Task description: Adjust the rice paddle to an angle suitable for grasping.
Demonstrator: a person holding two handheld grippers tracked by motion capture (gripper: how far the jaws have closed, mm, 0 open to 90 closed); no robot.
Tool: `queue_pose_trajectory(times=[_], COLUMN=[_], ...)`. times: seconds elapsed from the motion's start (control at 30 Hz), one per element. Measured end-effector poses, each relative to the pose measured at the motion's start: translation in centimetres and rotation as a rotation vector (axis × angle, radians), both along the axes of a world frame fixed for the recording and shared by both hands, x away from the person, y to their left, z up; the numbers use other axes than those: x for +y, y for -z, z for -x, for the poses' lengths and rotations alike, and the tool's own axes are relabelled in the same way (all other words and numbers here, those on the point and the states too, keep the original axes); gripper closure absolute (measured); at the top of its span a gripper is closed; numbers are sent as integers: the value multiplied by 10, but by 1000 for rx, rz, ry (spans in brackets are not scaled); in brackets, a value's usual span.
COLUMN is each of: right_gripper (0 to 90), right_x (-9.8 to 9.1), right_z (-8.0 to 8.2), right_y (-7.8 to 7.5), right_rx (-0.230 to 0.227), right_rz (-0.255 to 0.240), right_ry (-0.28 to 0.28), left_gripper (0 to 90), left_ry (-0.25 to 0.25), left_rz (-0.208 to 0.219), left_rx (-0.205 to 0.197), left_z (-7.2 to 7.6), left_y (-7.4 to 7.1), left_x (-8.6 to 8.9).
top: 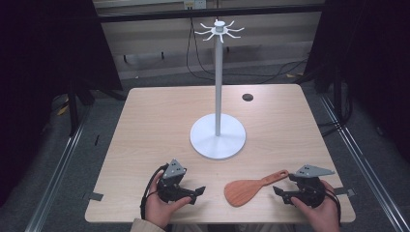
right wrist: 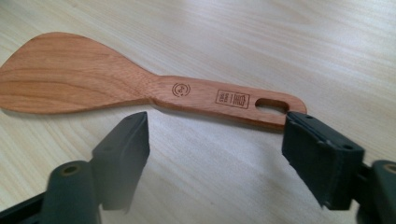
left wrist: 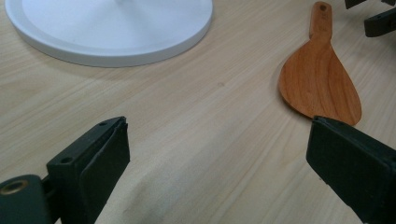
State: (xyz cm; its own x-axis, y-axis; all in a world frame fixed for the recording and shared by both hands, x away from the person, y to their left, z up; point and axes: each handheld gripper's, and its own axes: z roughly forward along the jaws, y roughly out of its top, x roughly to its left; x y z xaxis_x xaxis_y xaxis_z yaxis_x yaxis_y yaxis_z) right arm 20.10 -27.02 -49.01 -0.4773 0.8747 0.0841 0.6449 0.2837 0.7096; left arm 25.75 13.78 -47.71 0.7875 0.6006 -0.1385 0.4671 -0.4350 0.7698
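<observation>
Two claws are held low at the worktop's six o'clock edge: left claw gaping, right claw gaping beside the wooden spatula's handle.

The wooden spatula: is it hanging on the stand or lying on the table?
Lying flat on the table: the spatula rests beside the stand's base, its hooks bare.

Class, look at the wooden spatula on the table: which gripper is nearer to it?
Right. The right gripper sits open at the wooden spatula handle's end; the left gripper rests open farther off, beyond the blade.
</observation>
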Motion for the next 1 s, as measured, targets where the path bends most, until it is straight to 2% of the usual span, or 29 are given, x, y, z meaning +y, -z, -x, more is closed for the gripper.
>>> queue_pose_trajectory(times=[0.17, 0.23, 0.3, 0.33, 0.4, 0.6, 0.77, 1.0], right_gripper=[385, 472, 494, 590, 676, 829, 878, 898], right_x=[0, 1, 0, 1, 1, 0, -1, 1], right_z=[-1, -1, -1, -1, -2, -5, -9, -13], right_y=[-1, -1, -1, 0, 0, 2, 4, 5], right_rx=[9, 12, 16, 20, 18, 46, 45, 30], right_rz=[-6, -3, 3, 13, 22, 55, 75, 89], right_ry=[13, 11, 9, 12, 15, 35, 53, 59], left_gripper=[62, 62, 62, 62, 62, 65, 67, 68], left_ry=[-7, -8, -15, -17, -19, -16, -19, -21], left_rz=[12, 12, 14, 14, 12, 9, 16, 21], left_rx=[3, 4, 4, -2, -3, -6, -6, -5], left_z=[0, 0, 0, 0, 0, 0, -1, -1], left_y=[1, 1, 1, 1, 1, 1, 1, 1], left_x=[4, 5, 6, 7, 8, 8, 8, 9])
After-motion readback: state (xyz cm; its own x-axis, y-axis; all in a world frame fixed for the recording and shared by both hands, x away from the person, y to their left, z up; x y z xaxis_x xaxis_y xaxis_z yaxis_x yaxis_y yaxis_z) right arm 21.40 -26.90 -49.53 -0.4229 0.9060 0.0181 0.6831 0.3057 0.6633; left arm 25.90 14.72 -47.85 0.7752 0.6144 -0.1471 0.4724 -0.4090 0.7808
